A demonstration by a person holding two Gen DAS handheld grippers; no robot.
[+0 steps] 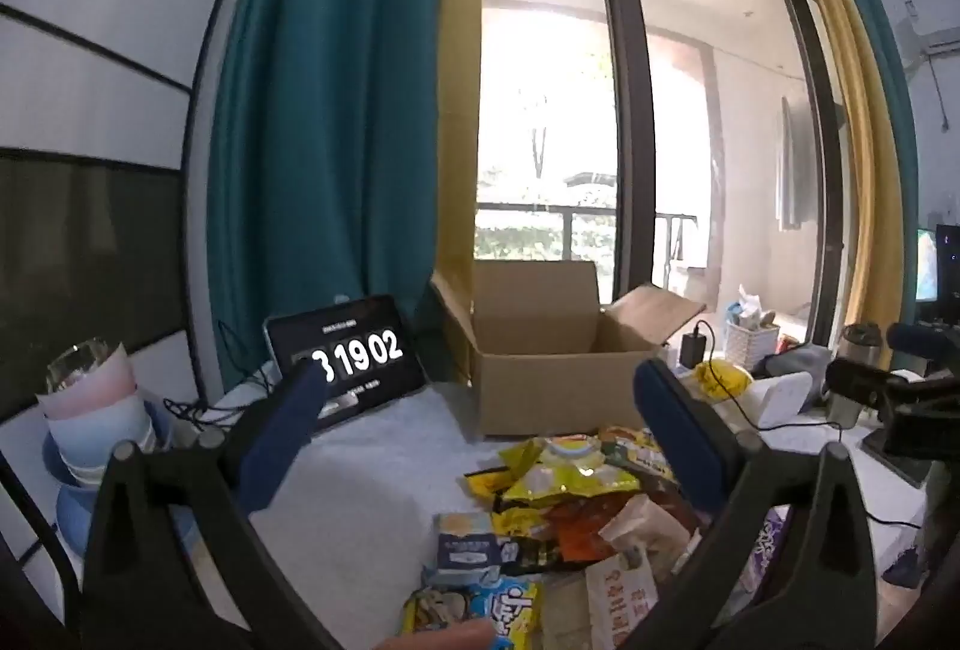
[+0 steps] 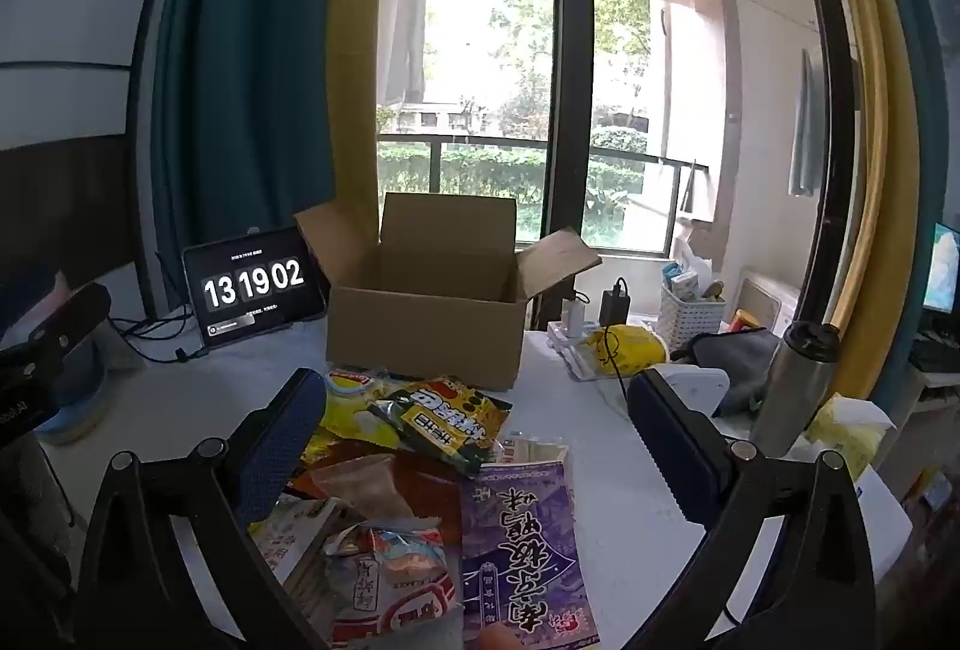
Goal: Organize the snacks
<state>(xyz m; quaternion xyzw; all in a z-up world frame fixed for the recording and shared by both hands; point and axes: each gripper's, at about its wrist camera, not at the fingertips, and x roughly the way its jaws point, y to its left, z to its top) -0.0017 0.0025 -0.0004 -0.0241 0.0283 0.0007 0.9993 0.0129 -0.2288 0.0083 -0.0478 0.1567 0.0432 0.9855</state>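
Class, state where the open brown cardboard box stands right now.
In both wrist views the open brown cardboard box stands mid-table before the window, just right of the black clock tablet and behind the snack packet pile.

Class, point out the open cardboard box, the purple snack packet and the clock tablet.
cardboard box (image 2: 420, 332): right wrist view, front wall.
purple snack packet (image 2: 522, 542): right wrist view, printed face.
clock tablet (image 2: 252, 284): right wrist view, screen digits.

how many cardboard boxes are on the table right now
1. The open cardboard box stands at the back of the table, beside the clock screen, behind the snack pile. None other shows.
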